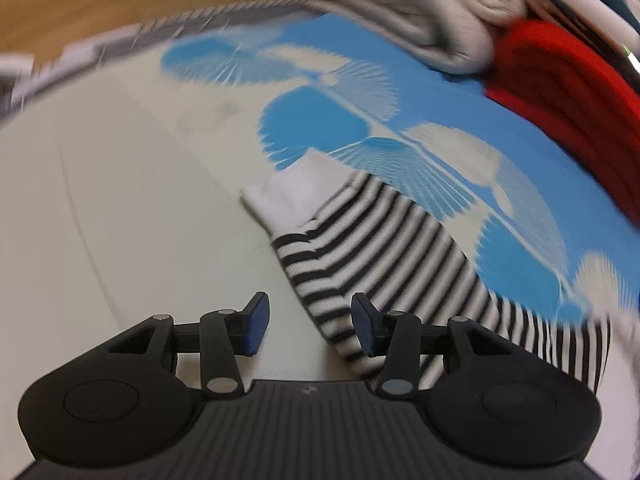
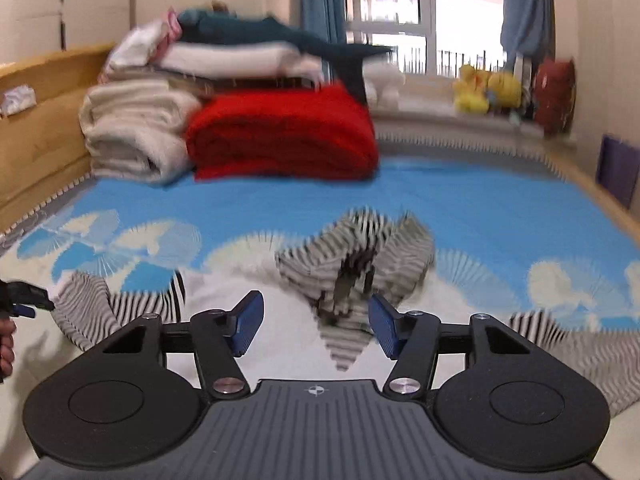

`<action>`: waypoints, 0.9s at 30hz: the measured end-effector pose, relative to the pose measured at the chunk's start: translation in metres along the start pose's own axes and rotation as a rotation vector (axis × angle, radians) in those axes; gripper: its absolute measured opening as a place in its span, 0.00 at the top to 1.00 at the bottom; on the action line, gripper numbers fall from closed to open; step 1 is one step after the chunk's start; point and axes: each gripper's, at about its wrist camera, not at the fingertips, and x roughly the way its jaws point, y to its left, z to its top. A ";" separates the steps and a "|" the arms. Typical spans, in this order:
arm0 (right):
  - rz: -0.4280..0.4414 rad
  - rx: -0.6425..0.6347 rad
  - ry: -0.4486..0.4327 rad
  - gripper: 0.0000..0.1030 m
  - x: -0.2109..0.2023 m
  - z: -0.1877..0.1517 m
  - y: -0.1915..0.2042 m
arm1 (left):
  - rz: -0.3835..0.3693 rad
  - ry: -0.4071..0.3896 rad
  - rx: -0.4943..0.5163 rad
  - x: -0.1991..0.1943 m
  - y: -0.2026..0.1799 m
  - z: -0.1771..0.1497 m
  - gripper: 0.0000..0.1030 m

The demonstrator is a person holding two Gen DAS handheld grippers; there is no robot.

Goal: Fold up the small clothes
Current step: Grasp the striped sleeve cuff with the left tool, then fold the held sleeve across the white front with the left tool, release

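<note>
The striped garment [image 1: 400, 264] lies on the bedsheet [image 1: 120, 200]. The left gripper [image 1: 310, 326] and right gripper [image 2: 316, 326] both stand apart, clamping nothing. No containers show.

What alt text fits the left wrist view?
The open left gripper hangs over a black-and-white striped garment with a white cuff, nothing between its pads. The garment lies on a blue-and-white patterned bedsheet. Folded grey and red blankets sit at the far right, motion-blurred.
</note>
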 end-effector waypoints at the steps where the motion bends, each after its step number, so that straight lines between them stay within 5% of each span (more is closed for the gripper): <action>1: 0.055 0.018 0.033 0.41 0.008 -0.002 -0.002 | 0.003 0.007 -0.017 0.007 0.002 0.002 0.51; 3: 0.087 0.002 0.057 0.41 0.016 -0.004 0.000 | 0.016 0.013 -0.021 0.015 0.004 0.006 0.50; 7: 0.001 -0.111 0.088 0.36 0.024 -0.009 0.001 | 0.037 0.052 -0.058 0.028 0.000 0.007 0.53; 10: -0.043 -0.127 0.122 0.35 0.026 -0.015 -0.011 | 0.058 0.034 0.001 0.024 -0.017 0.003 0.98; 13: -0.086 -0.098 0.133 0.34 0.024 -0.015 -0.026 | 0.080 -0.062 0.070 -0.002 -0.046 0.002 0.99; 16: -0.126 -0.060 0.147 0.33 0.025 -0.016 -0.044 | -0.004 -0.153 0.100 -0.042 -0.075 0.001 0.99; 19: -0.159 0.005 0.175 0.32 0.025 -0.015 -0.063 | -0.119 -0.187 0.101 -0.086 -0.107 -0.009 0.99; 23: -0.189 0.104 0.176 0.32 0.018 -0.014 -0.088 | -0.395 -0.160 0.225 -0.149 -0.175 -0.058 1.00; 25: -0.218 0.133 0.170 0.32 0.016 -0.014 -0.101 | -0.588 -0.090 0.373 -0.180 -0.218 -0.102 1.00; 27: -0.248 0.158 0.166 0.32 0.016 -0.014 -0.113 | -0.787 0.078 0.563 -0.197 -0.258 -0.149 0.95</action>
